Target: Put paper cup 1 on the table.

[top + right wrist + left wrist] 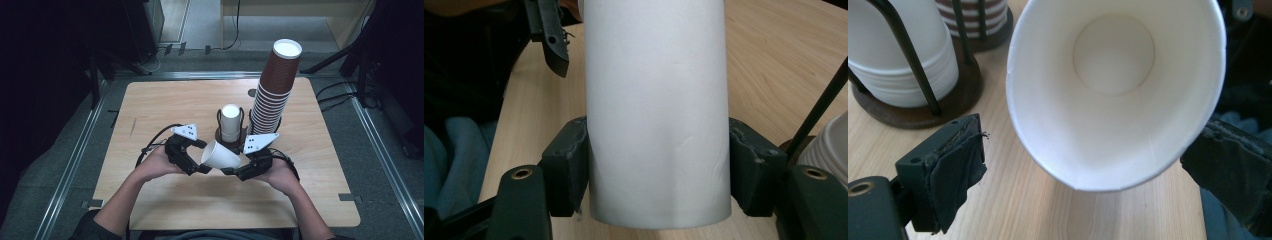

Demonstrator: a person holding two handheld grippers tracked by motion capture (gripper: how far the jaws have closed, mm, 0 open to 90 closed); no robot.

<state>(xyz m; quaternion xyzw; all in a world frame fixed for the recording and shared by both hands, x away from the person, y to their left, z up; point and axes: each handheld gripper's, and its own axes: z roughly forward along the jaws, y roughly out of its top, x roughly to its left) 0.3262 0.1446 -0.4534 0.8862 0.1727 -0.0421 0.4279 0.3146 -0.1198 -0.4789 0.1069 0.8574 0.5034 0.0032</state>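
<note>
Lying sideways, white cup mouth leftward.

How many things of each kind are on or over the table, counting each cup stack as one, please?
Single white cup, clamped in the right tool: 1
White cup stack: 1
Brown cup stack: 1
Cup holder with dark base: 1
Hand-held tools, adding the left tool: 2
Total: 6
</note>
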